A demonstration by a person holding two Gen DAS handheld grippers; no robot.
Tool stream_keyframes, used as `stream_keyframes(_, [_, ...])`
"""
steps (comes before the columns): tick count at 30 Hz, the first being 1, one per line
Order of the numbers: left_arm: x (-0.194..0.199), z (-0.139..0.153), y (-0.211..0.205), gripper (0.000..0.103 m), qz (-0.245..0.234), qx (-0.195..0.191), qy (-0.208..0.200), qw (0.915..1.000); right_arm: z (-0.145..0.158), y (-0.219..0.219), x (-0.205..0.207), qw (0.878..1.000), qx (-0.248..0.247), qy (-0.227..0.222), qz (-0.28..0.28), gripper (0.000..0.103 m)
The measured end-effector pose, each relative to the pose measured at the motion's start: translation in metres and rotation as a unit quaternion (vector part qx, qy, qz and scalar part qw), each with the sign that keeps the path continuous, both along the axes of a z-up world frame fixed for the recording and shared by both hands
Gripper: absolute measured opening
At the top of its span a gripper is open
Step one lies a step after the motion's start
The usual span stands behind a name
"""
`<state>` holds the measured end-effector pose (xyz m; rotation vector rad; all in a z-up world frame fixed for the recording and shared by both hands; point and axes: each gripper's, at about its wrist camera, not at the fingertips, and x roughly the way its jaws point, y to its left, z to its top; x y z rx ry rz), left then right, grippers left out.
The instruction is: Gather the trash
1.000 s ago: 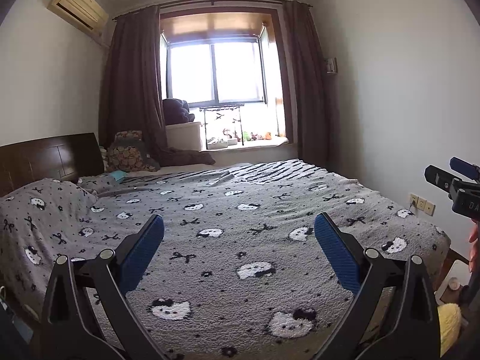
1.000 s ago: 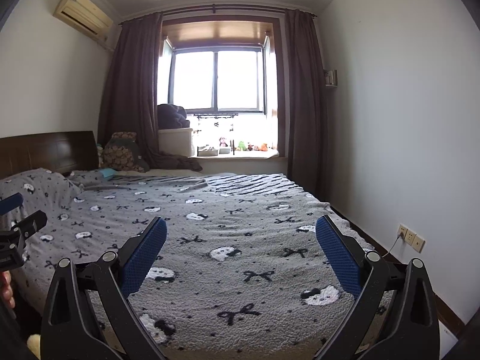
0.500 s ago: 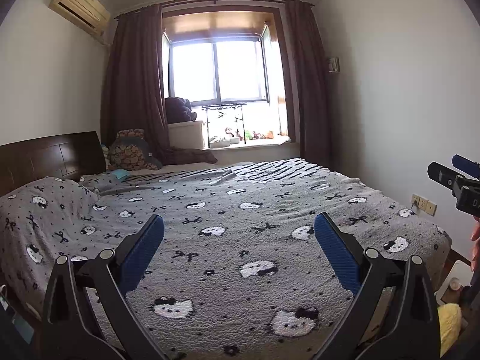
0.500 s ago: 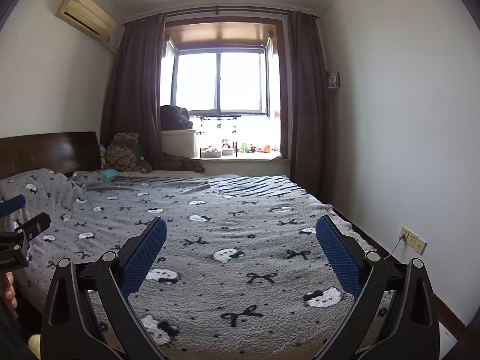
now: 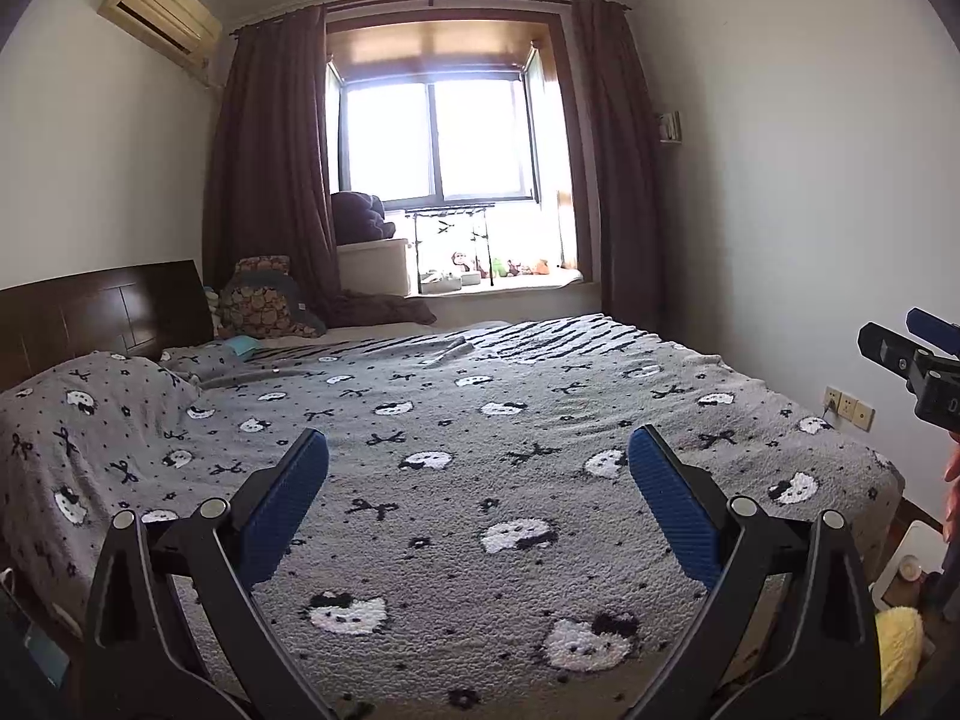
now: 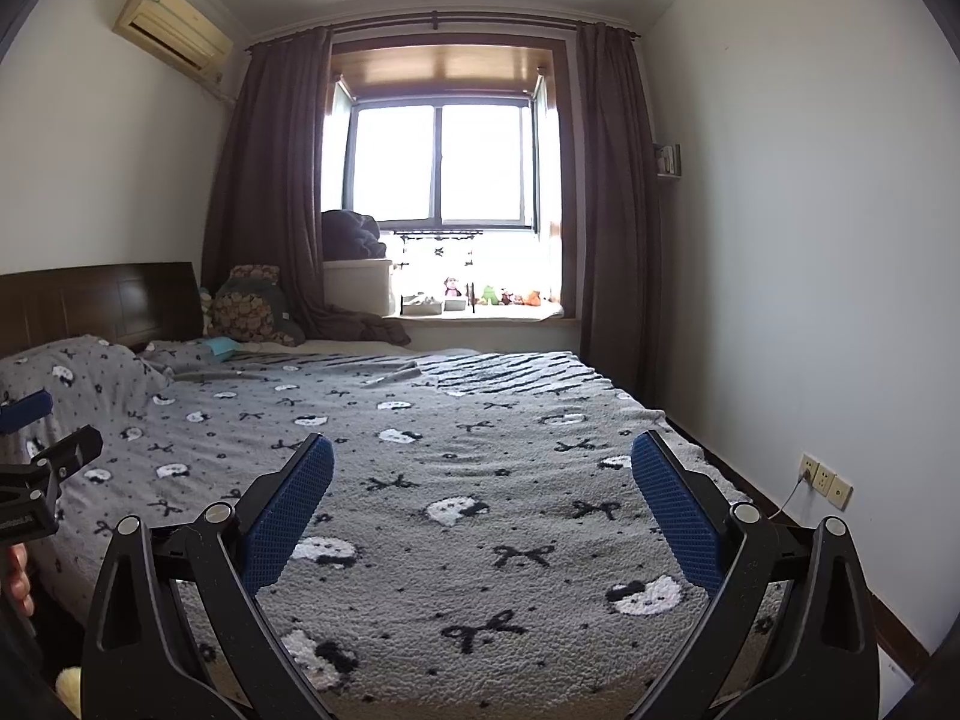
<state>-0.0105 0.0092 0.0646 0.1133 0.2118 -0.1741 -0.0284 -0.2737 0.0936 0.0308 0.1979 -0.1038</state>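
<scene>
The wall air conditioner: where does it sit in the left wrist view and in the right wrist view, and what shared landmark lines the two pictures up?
Left wrist view: the air conditioner sits upper left, high on the left wall, left of the curtain.
Right wrist view: the air conditioner is again upper left, slightly lower and nearer the curtain.
Shared landmark: the window, top centre behind the bed.

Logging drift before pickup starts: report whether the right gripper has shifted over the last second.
Yes, barely. In the right wrist view the window sits a touch further right than before, so the right gripper has swung slightly left.
</scene>
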Motion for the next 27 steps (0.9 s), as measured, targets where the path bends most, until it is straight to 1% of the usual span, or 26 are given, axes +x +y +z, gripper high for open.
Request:
stream_keyframes(11, [0.0017, -0.0009, -0.0011, 0.095, 0.007, -0.001, 0.009, 0.9999, -0.0005, -0.0014, 0.0019, 1.000, 0.002, 0.003, -0.002, 0.100])
stream_keyframes(18, [0.0036, 0.0039, 0.0048, 0.095, 0.027, -0.023, 0.014, 0.9993, -0.0006, -0.0037, 0.0027, 1.000, 0.004, 0.003, -0.001, 0.100])
stream_keyframes(27, [-0.0001, 0.0081, 0.0060, 0.095, 0.043, -0.021, 0.005, 0.9988, -0.0015, -0.0015, 0.0036, 1.000, 0.002, 0.007, 0.000, 0.100])
